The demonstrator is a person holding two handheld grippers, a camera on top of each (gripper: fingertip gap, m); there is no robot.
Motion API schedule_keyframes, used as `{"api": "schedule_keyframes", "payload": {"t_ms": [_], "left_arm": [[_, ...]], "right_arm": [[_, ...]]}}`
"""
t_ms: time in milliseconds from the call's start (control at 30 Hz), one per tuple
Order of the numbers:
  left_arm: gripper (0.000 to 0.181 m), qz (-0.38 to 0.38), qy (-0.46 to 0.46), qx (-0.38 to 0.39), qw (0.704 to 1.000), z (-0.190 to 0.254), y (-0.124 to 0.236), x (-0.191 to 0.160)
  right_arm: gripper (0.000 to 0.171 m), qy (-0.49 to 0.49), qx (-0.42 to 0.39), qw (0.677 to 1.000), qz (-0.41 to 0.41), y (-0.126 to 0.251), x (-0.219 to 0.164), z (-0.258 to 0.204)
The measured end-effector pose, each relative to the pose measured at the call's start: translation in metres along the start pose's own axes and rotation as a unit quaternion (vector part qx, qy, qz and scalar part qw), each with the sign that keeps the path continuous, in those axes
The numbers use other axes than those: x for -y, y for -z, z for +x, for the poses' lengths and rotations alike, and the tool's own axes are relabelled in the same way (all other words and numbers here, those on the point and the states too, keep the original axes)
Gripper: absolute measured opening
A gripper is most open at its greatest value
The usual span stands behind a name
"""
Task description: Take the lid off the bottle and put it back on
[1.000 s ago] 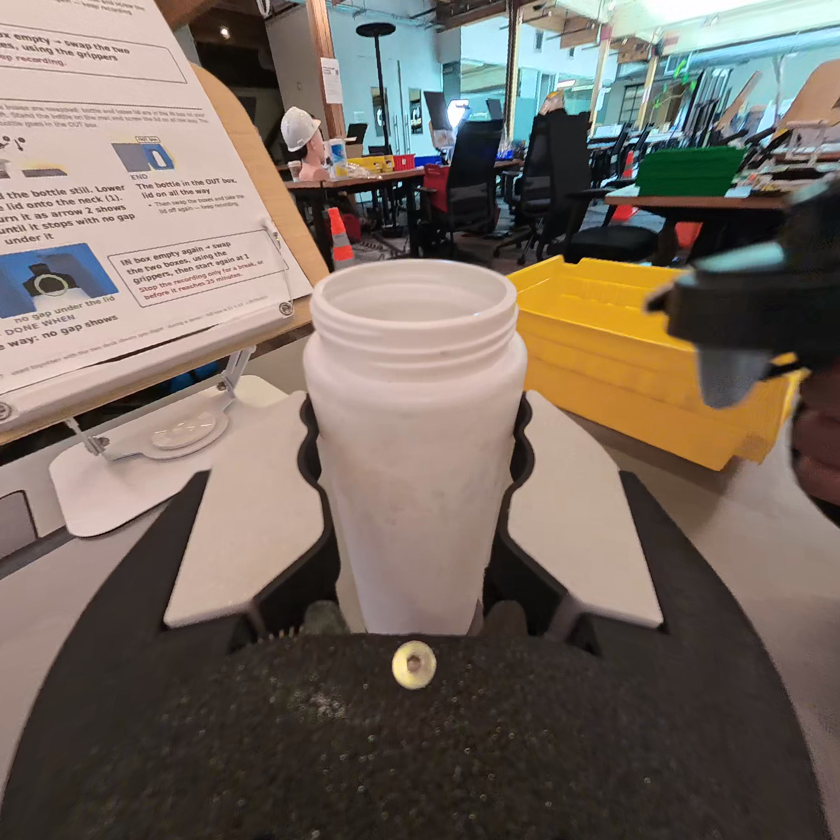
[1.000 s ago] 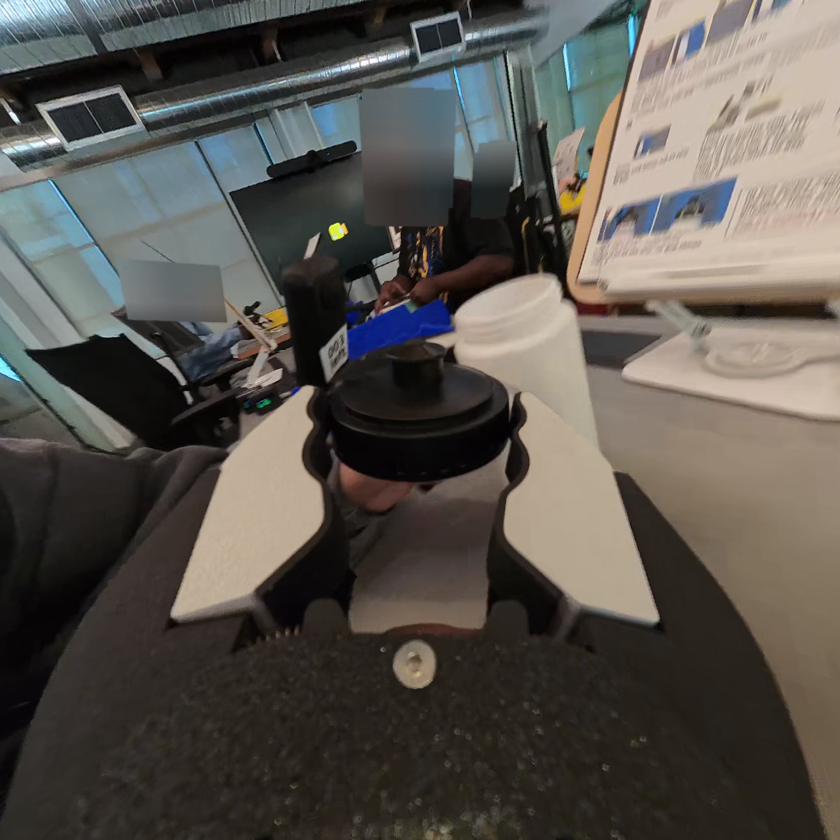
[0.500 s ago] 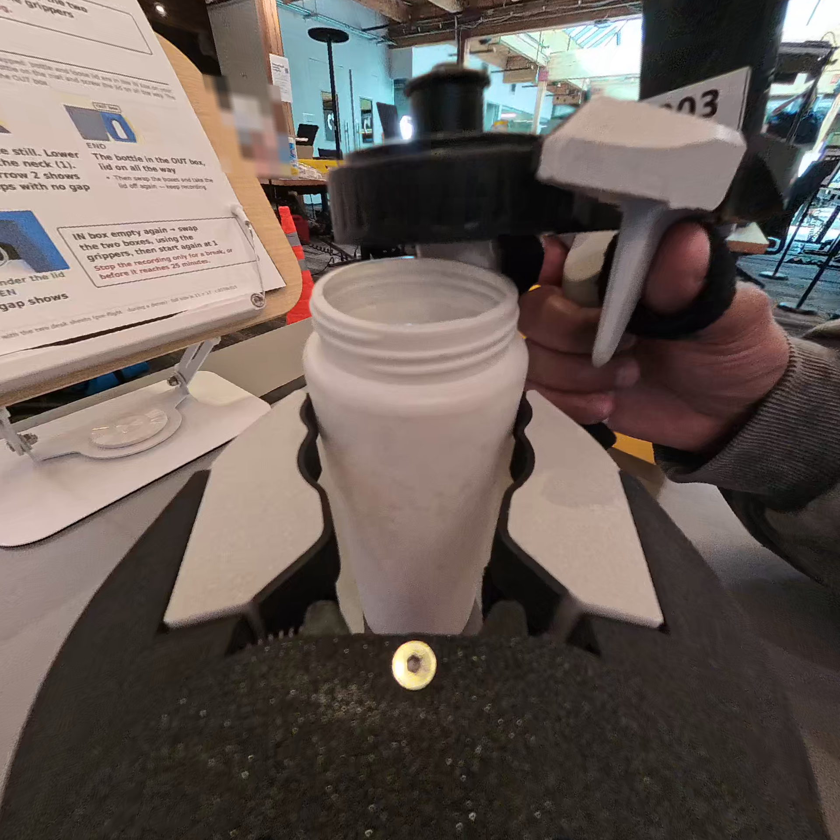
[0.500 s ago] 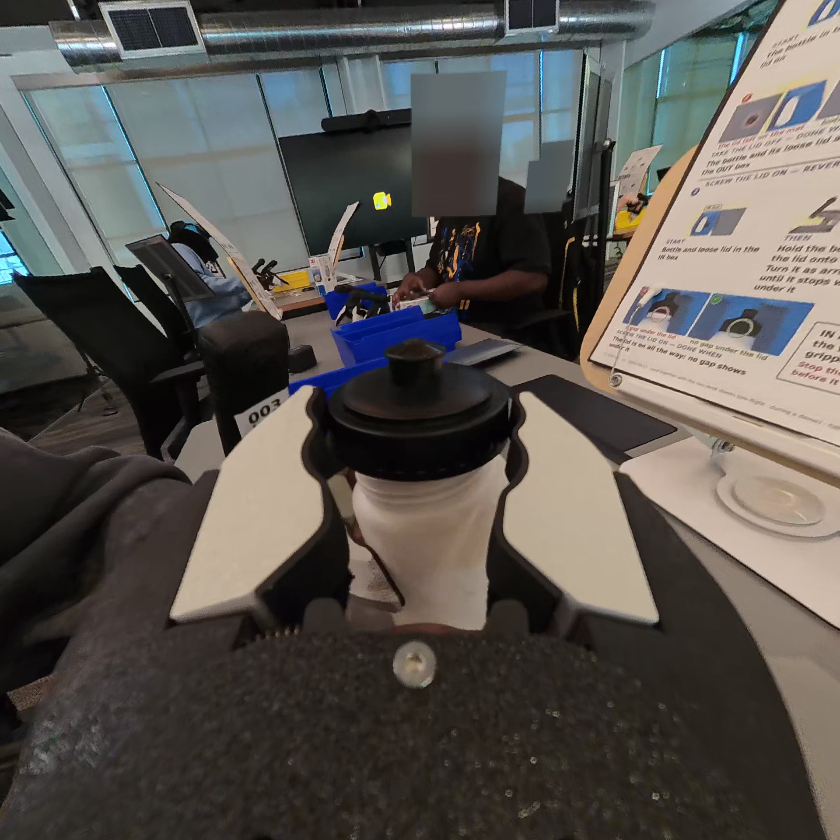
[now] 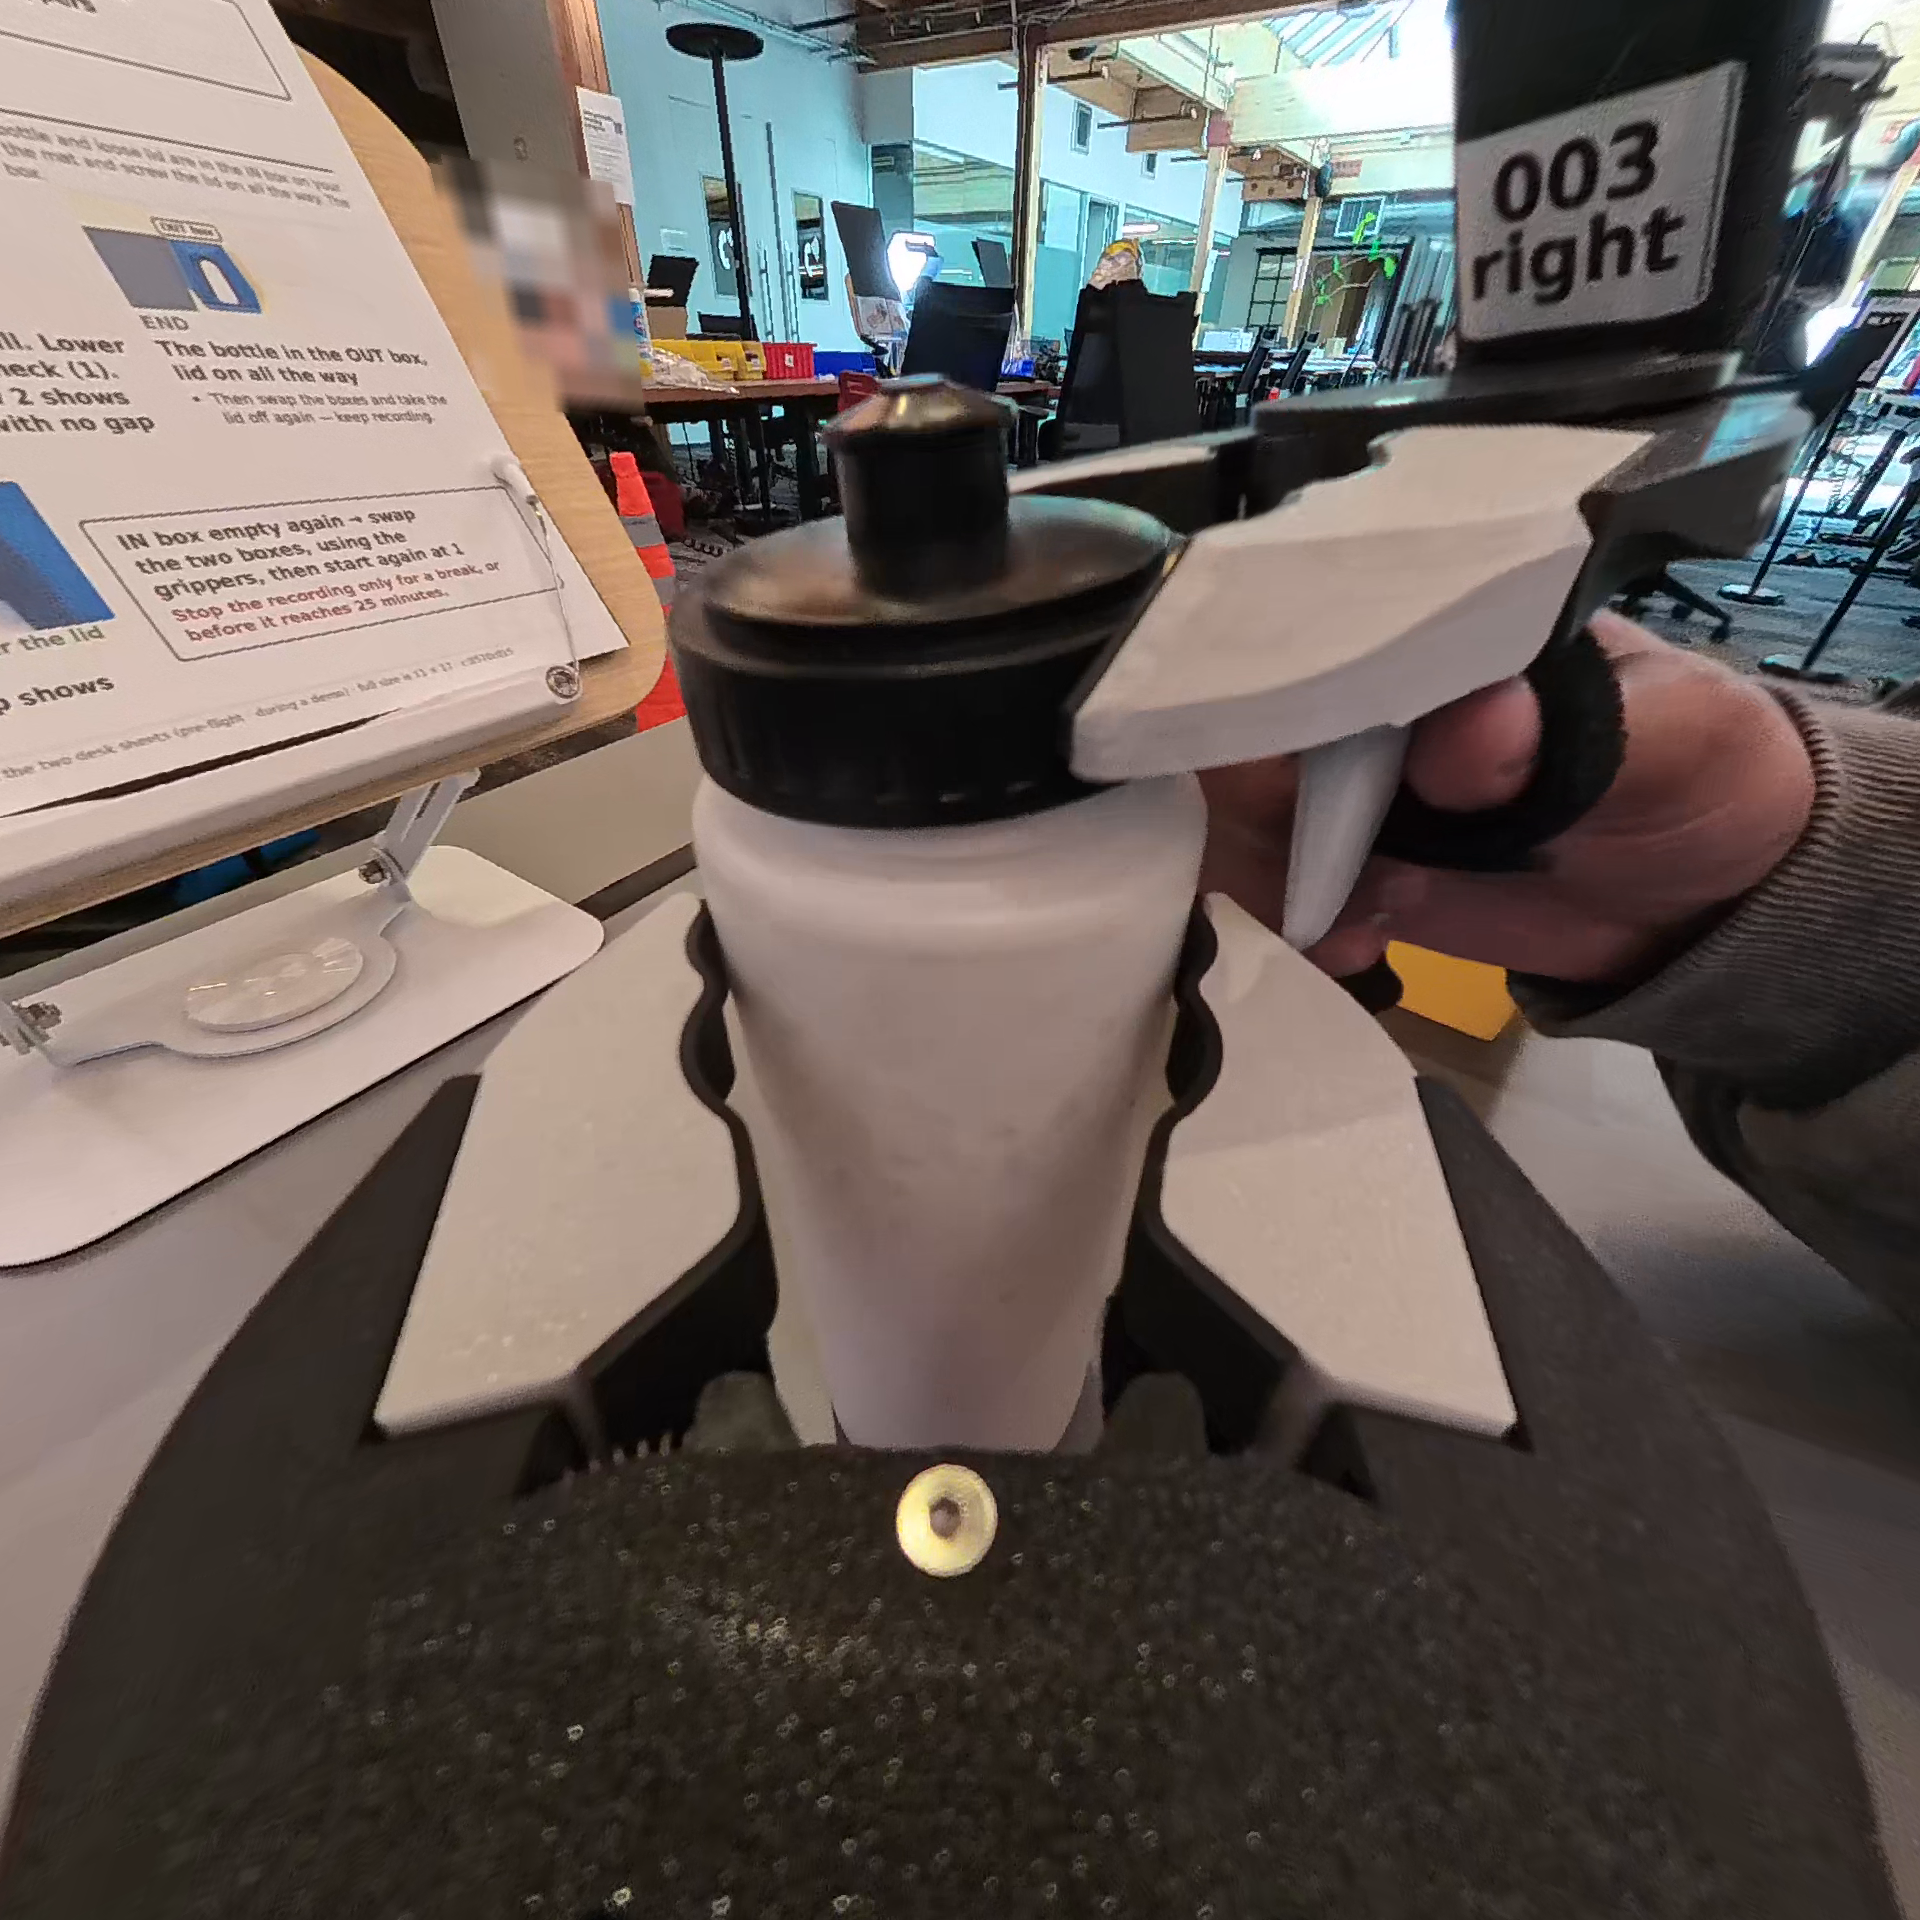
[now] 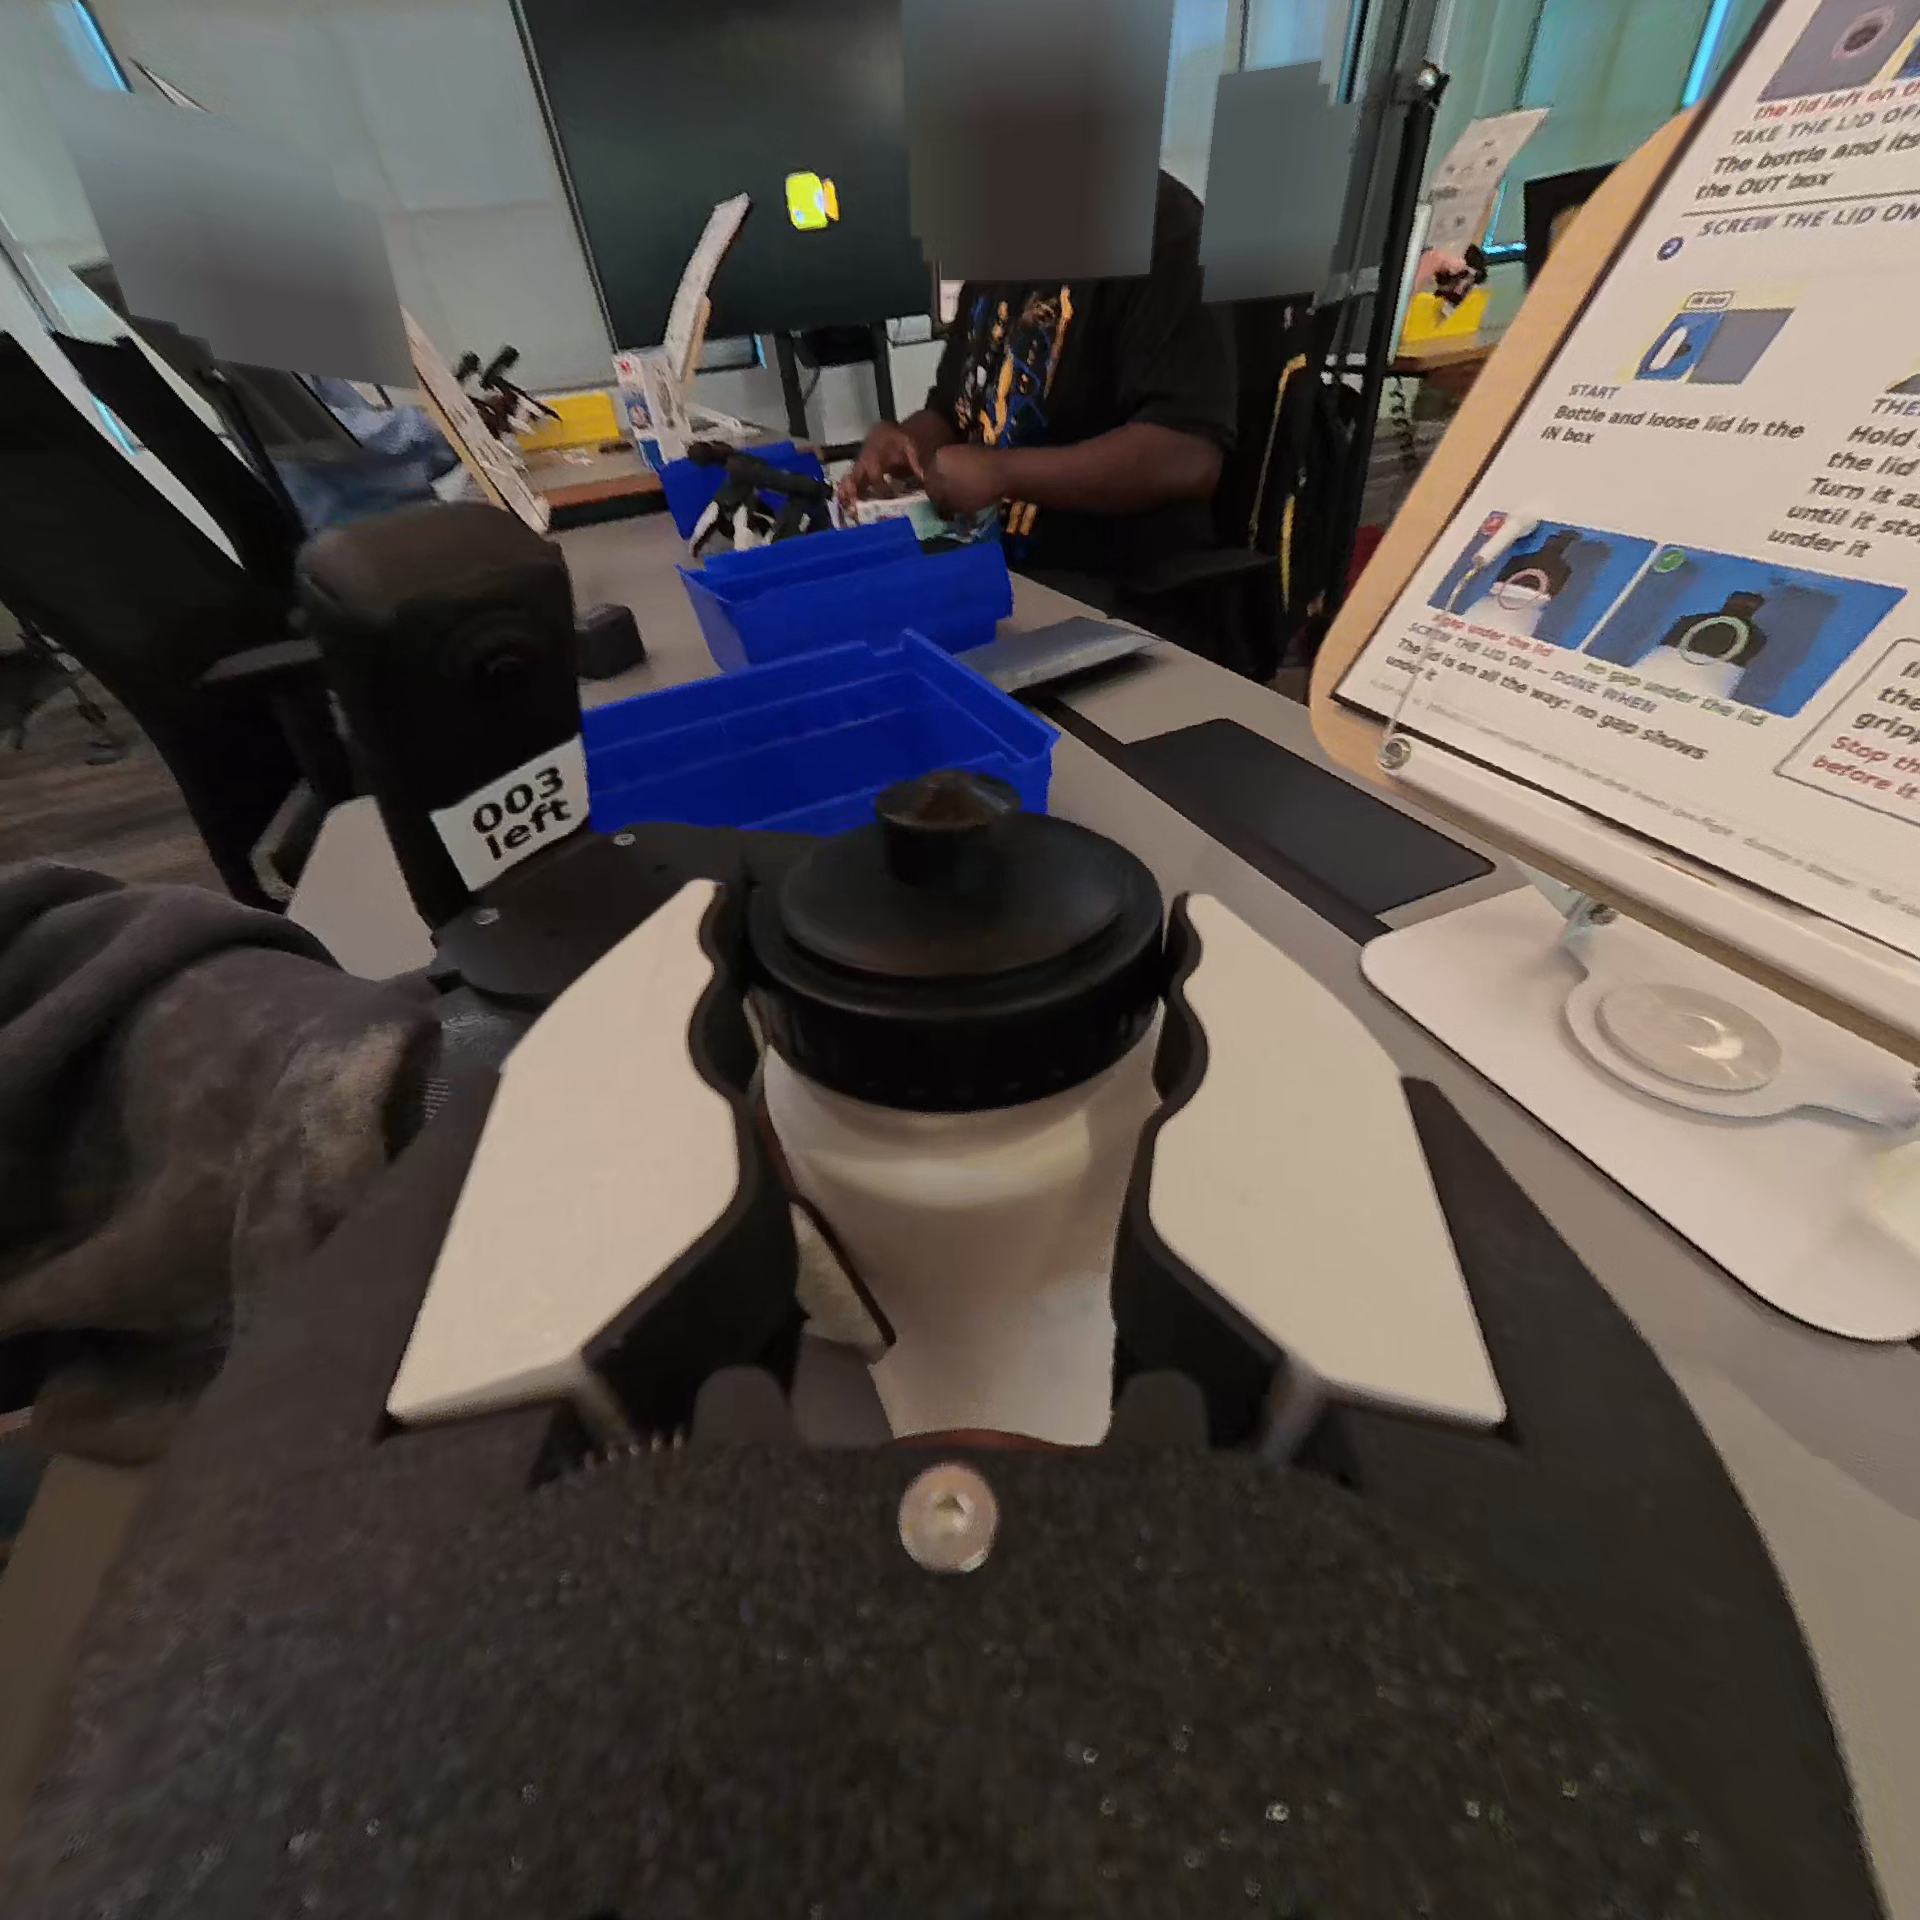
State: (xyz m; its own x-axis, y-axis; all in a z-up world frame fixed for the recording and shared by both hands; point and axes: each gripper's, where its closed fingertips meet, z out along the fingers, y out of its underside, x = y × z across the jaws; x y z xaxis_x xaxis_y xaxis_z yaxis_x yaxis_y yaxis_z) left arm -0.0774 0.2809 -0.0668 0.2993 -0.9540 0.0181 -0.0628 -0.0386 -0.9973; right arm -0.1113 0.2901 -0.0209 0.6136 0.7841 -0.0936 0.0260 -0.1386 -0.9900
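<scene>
Right hand-held gripper (image 6: 951,997) clasping black lid (image 6: 951,956), white bottle (image 5: 951,1091)

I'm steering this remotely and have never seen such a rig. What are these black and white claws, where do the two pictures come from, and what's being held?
Each picture comes from a camera on a handheld two-finger gripper, looking along its fingers. The left gripper clamps the white bottle around its body. The right gripper grips the black lid, which sits on the bottle's neck. The person's hand squeezes its trigger. On the grey table stand blue bins and an instruction sheet on a stand.
</scene>
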Motion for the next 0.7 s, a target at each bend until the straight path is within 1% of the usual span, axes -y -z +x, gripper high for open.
{"api": "schedule_keyframes", "payload": {"t_ms": [267,367,433,467,533,567,600,700], "left_arm": [[0.082,0.0,-0.007,-0.01,1.0,0.006,0.0,0.0],[0.082,-0.001,-0.015,-0.008,1.0,0.009,-0.001,0.0],[0.082,-0.001,-0.02,-0.011,1.0,0.01,0.0,0.0],[0.082,-0.002,-0.018,-0.011,1.0,0.01,0.0,0.0],[0.082,-0.002,-0.01,-0.015,1.0,0.007,0.0,0.0],[0.082,-0.001,-0.006,-0.018,1.0,0.006,0.001,0.0],[0.082,0.001,-0.002,-0.021,1.0,0.005,0.001,0.0],[0.082,0.004,0.006,-0.031,0.999,0.003,0.002,0.0]], "right_arm": [[0.076,0.003,-0.113,0.993,-0.044,0.005,-0.003,0.0],[0.076,0.003,-0.129,0.99,-0.048,0.009,-0.004,-0.001],[0.075,0.023,-0.108,0.993,-0.05,0.012,-0.006,-0.003],[0.075,0.013,-0.092,0.994,-0.049,0.015,-0.005,-0.004],[0.087,-0.015,-0.073,0.997,-0.036,0.023,0.003,-0.005],[0.086,-0.023,-0.066,0.997,-0.036,0.028,0.007,-0.004],[0.085,-0.026,-0.05,0.997,-0.05,0.031,0.009,-0.005],[0.091,-0.018,-0.008,0.99,-0.141,0.03,0.004,-0.008]]}}
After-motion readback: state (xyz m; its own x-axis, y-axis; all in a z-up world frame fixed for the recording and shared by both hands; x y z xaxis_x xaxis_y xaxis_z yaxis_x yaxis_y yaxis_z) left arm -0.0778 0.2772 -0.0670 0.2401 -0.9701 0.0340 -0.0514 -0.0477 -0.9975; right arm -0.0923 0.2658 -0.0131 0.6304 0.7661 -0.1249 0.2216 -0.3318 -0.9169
